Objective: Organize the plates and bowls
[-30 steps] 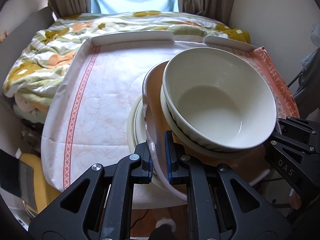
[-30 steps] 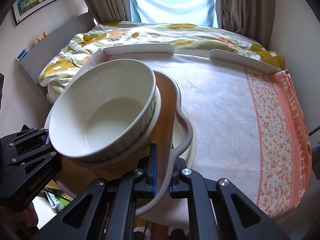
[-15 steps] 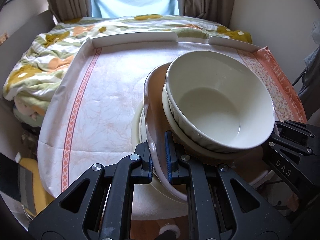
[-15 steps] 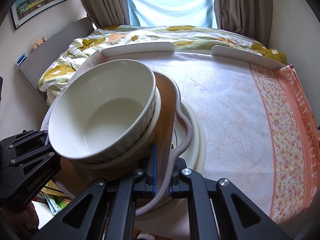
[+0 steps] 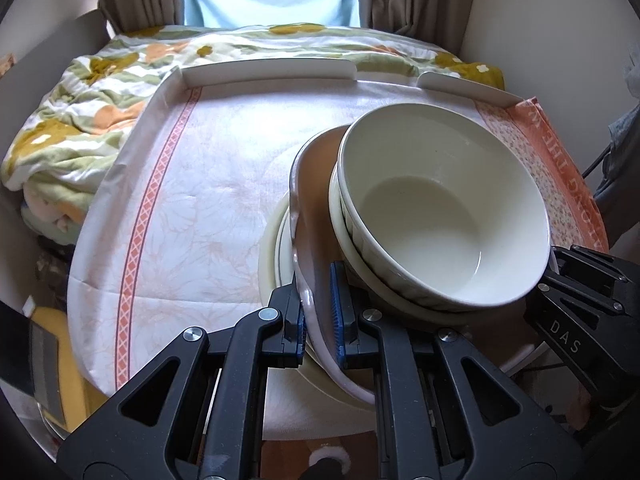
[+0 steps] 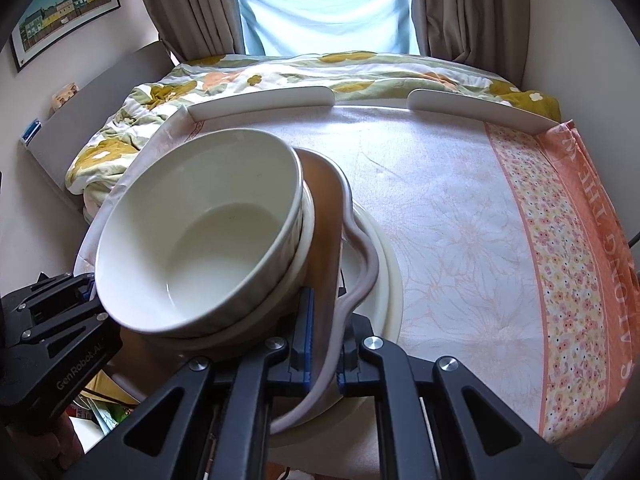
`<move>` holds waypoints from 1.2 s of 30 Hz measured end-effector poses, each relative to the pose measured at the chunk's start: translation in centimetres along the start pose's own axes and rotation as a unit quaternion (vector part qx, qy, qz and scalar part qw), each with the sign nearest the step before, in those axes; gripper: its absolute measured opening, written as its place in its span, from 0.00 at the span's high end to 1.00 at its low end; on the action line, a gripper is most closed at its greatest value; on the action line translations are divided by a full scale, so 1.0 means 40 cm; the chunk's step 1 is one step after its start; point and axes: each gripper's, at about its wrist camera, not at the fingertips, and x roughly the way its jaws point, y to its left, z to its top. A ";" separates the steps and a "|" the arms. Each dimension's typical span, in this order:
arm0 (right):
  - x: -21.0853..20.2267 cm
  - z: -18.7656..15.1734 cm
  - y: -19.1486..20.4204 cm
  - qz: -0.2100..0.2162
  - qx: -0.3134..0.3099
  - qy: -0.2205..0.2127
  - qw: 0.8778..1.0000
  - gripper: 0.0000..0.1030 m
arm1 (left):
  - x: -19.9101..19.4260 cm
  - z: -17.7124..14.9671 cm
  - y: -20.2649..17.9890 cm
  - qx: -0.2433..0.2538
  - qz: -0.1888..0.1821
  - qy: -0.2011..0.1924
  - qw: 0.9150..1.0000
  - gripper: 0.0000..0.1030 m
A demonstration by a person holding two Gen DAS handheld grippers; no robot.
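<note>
A brown wavy-rimmed plate (image 5: pixel 316 216) is pinched at opposite rims, the left hand-held gripper (image 5: pixel 318 322) on one side and the right hand-held gripper (image 6: pixel 322 344) on the other, presumably so its load is kept level. A glossy cream ceramic bowl (image 5: pixel 444 216), nested in a shallower cream dish (image 5: pixel 340 236), is carried on it. Cream plates (image 6: pixel 384 264) are stacked just beneath on the cloth-covered counter (image 5: pixel 208 200), probably the destination.

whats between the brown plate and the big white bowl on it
A second, shallower cream bowl: the big white bowl nests in it, and it rests on the brown plate. Both wrist views show its rim peeking out underneath.
</note>
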 end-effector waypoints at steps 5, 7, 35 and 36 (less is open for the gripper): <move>-0.008 0.004 -0.004 -0.004 0.008 0.003 1.000 0.90 | -0.014 0.008 0.002 0.001 0.018 0.002 1.000 0.84; -0.018 0.009 -0.003 -0.013 0.005 0.000 1.000 0.90 | -0.031 0.013 0.003 0.007 0.045 -0.008 0.999 0.65; -0.558 0.079 -0.006 -0.050 -0.004 -0.175 0.983 0.05 | -0.625 0.104 -0.054 -0.008 0.038 -0.219 0.975 0.01; -0.585 0.086 -0.010 -0.048 -0.003 -0.190 0.981 0.01 | -0.648 0.110 -0.061 -0.006 0.041 -0.229 0.973 0.00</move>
